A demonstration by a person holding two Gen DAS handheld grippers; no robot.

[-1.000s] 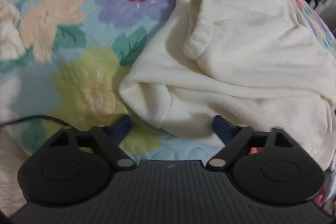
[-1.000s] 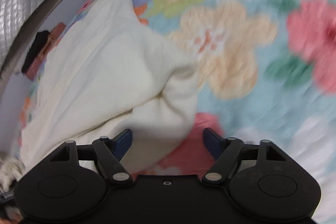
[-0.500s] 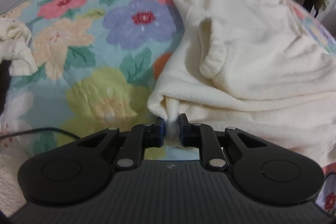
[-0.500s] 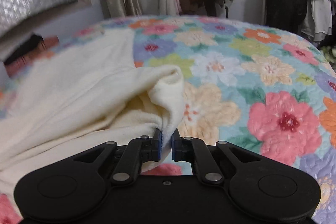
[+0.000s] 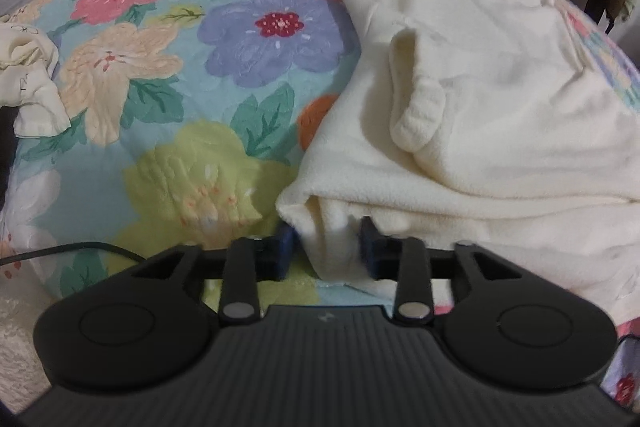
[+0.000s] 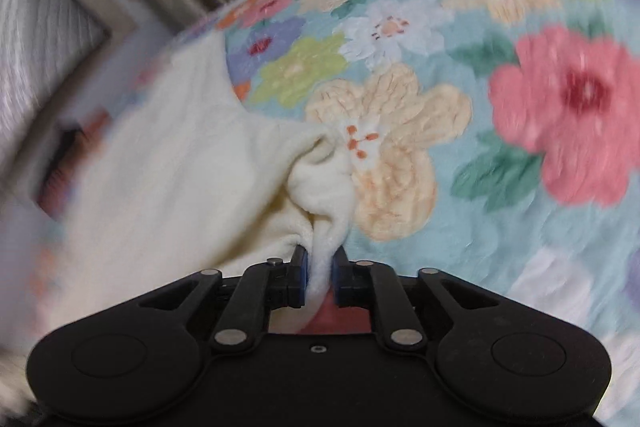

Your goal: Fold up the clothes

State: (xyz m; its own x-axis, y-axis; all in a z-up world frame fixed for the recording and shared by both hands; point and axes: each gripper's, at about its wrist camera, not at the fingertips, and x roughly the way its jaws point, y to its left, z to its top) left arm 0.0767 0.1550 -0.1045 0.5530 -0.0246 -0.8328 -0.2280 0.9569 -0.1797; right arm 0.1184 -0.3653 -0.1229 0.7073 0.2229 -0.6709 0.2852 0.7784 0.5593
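Setting: a quilted floral bedspread (image 5: 168, 75) in teal, pink, purple and yellow covers the bed in both wrist views.
Garment: a cream fleece garment (image 5: 480, 99) lies rumpled on the bedspread, filling the frame from 12 to 4 o'clock in the left wrist view; a cuffed sleeve end (image 5: 420, 115) rests on top of it near centre.
Left gripper (image 5: 326, 247): jaws opening, blue pads set apart, a folded corner of the fleece hanging between them; the right pad touches the fabric, the left pad stands just clear.
Right gripper (image 6: 319, 279): jaws beginning to open yet close together, a bunched edge of the same fleece (image 6: 180, 187) pinched between the blue pads at 6 o'clock; the frame is blurred.
Fleece in right view: spreads from centre toward 9 o'clock.
Other cloth: a small crumpled cream piece (image 5: 32, 83) sits at 9 o'clock, well apart.
Cable: a black cable (image 5: 72, 251) runs in at 8 o'clock.
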